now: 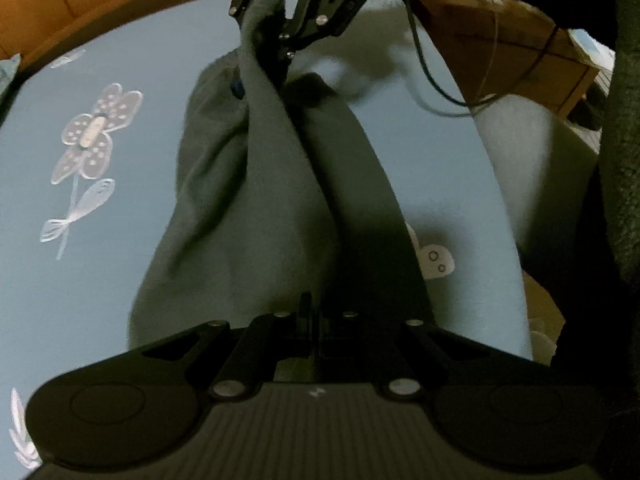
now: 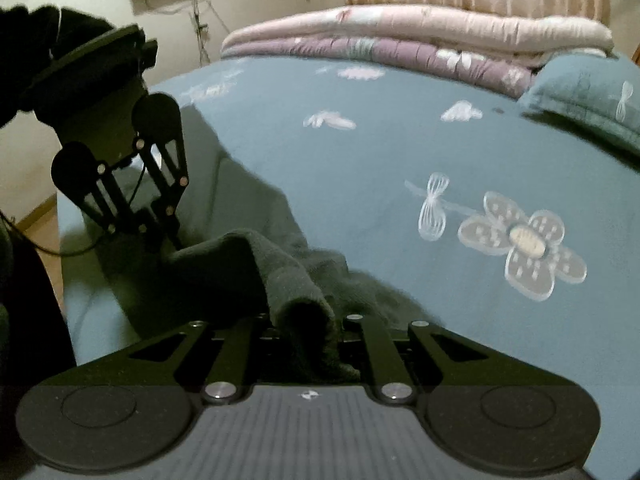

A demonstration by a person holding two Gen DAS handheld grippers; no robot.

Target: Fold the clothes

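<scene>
The left gripper (image 2: 170, 240) and right gripper (image 1: 280, 46) each have their fingers closed on an edge of the dark green garment (image 1: 240, 208), which is lifted off the bed (image 1: 100, 280). Uneven pulling could slip the cloth free or skew the fold.

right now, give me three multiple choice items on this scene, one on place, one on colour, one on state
1. The garment lies on: A a bedsheet B a wooden floor C a chair
2. The bedsheet is: A red B blue with white flowers C plain yellow
3. The right gripper is: A open and empty B shut on the garment C out of view

Key: 1 A, the cloth spreads over the sheet; 2 B, a flower print shows on blue; 3 B, fabric is bunched between its jaws.
</scene>
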